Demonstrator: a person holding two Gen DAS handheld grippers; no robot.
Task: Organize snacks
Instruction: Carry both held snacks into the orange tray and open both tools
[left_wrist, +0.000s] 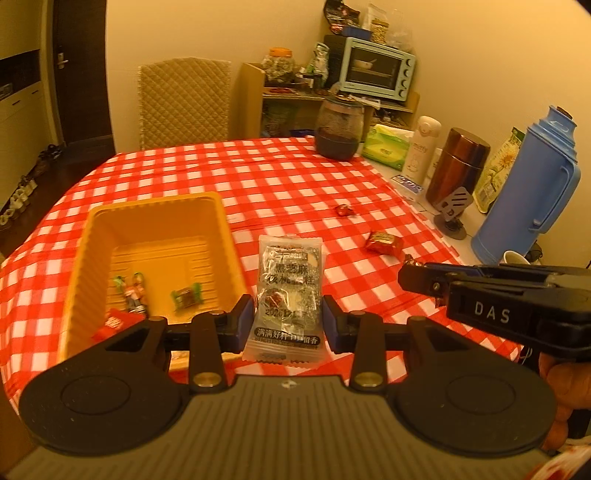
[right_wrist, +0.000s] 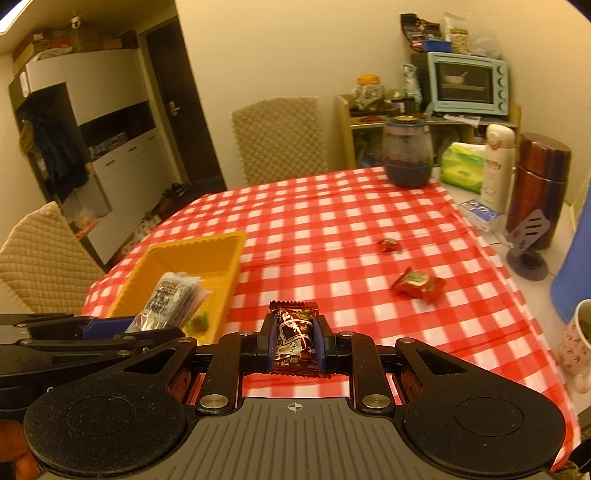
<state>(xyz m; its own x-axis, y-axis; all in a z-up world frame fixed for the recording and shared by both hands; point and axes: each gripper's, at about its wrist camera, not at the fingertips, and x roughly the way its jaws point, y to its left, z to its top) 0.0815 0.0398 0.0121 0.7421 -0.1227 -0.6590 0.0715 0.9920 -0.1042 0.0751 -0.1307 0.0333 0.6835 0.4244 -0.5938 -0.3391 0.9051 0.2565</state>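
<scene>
Your checked tablecloth (left_wrist: 280, 177) covers the whole table, and the yellow bin (left_wrist: 155, 236) sits on its left side, open and shallow, with a few small green-wrapped sweets (left_wrist: 186, 295) and a red packet (left_wrist: 112, 325) already on its floor. That bin is, by my judgement, where both of your loads belong.

Your left gripper (left_wrist: 290, 321) has its jaws closed on the clear sachet (left_wrist: 290, 295), which stands upright between the blue pads, gripped in its lower half. In the right wrist view the sachet hangs over the bin's near right corner. Bring it further left until it is well inside the rim before you let go; the upper half looks floppy and could catch the wall and tip out.

Your right gripper (right_wrist: 295, 345) has its jaws fully closed on the brown candy bar (right_wrist: 295, 339), held by its long edges. It sits above the cloth, just right of the bin. Let the left hand drop first, since the two grippers are close side by side and could knock together over that narrow opening.

Keep both releases low, so nothing bounces.

Two red wrapped candies remain on the cloth to the right: the larger one (left_wrist: 384, 242) nearer you, the smaller one (left_wrist: 345, 210) beyond it. Those come afterwards.
</scene>
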